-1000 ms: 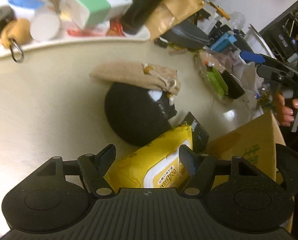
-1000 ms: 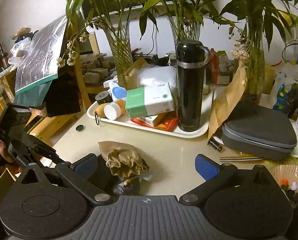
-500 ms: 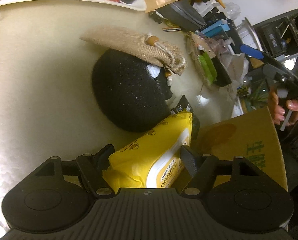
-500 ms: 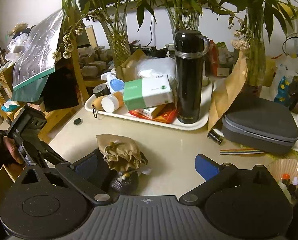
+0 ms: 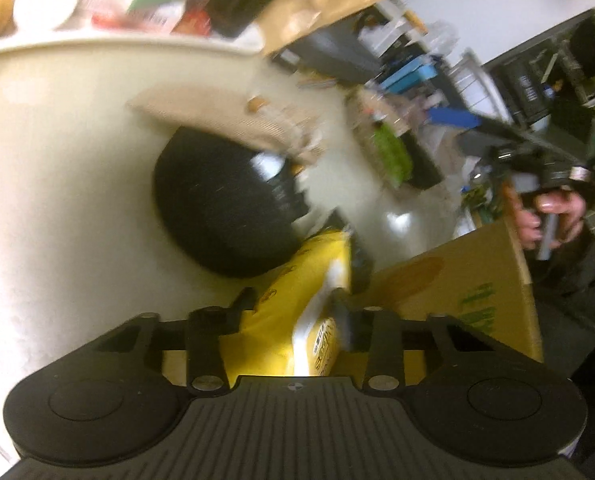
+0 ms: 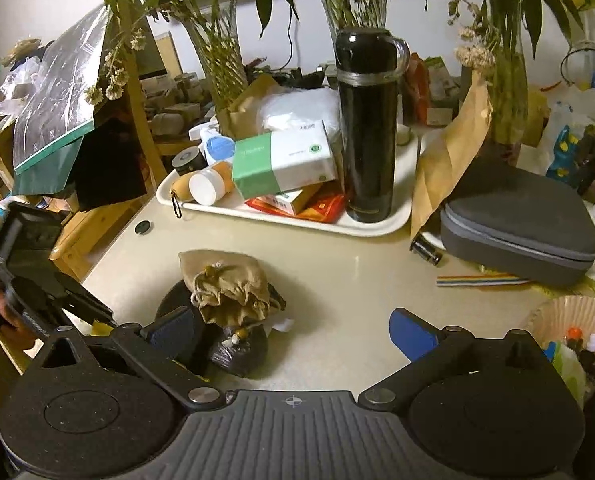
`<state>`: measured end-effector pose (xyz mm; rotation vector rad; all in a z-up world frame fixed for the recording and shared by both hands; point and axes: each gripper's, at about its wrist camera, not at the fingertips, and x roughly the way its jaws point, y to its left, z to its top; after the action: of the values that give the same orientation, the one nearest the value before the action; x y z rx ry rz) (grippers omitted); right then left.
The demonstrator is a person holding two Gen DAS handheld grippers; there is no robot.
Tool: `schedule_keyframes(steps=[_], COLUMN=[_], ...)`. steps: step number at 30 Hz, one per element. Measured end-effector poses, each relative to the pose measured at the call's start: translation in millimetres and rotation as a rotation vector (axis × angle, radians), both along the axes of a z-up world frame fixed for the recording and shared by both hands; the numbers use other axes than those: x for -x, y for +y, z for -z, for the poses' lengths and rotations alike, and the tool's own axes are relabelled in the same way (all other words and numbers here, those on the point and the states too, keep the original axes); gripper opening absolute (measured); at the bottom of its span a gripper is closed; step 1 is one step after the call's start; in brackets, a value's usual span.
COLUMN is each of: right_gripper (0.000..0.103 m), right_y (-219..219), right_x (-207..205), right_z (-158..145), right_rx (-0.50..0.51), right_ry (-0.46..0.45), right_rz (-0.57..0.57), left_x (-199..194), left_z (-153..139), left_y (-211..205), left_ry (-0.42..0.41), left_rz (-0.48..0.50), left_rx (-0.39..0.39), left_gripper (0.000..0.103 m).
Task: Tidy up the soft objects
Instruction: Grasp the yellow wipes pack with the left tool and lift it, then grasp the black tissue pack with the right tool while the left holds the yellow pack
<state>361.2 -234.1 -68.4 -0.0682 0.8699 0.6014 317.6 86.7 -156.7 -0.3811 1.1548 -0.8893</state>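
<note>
the tabletop (image 6: 337, 272) is a pale cream, glossy surface in a cluttered room. at its far edge a white tray (image 6: 297, 222) carries a tall black flask (image 6: 367, 128), a green-and-white tissue box (image 6: 285, 158) and small jars. glass vases with green stems (image 6: 225, 56) stand behind the tray, and a grey zipped case (image 6: 517, 228) lies to the right of it.

the yellow wipes pack (image 5: 293, 312) is a soft, crinkled packet with a white label flap. it sits at the near edge of the tabletop, touching a black rounded pouch (image 5: 221, 204) and just beside a cardboard box flap (image 5: 469, 284). a tan drawstring bag (image 6: 225, 288) rests on top of the black pouch.

the left gripper (image 5: 293, 312) has just been closing its fingers, and they are clamped on the wipes pack, which bulges between them; this view is motion-blurred. the right gripper (image 6: 293, 332) hangs over the tabletop with its blue-padded fingers (image 6: 411, 334) spread wide and grasping nothing.
</note>
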Motion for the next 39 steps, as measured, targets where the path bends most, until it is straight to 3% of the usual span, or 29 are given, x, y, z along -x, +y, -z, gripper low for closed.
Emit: schedule_keyframes(steps=[5,13,24,33,39], right_gripper=[0.103,0.103,0.103,0.102,0.091], right_y=[-0.5,6.5,26.0,68.8,99.7], right_x=[-5.5,-15.4,-45.1,-63.1,-73.1], right_z=[6.1,17.4,47.2,61.7,86.9], right_rx=[0.015,0.036,0.08,0.299,0.433], right_ry=[0.032,0.115,0.403,0.566,0.718], right_rz=[0.013,-0.012,-0.09,-0.157,-0.15], left_x=[16.6,36.2,62.1,67.2,68.1], left_z=[-29.3,-57.5,-93.0,-103.1,-103.8], left_y=[2.3,15.1,24.5,34.8,40.6], left_ry=[-0.117,-0.227,-0.391,-0.451,-0.453], left_rz=[-0.083,-0.216,-0.392,-0.498,-0.522], left_rx=[-0.071,-0.136,-0.175,-0.214,-0.211], left_gripper=[0.028,0.026,0.026,0.026,0.026])
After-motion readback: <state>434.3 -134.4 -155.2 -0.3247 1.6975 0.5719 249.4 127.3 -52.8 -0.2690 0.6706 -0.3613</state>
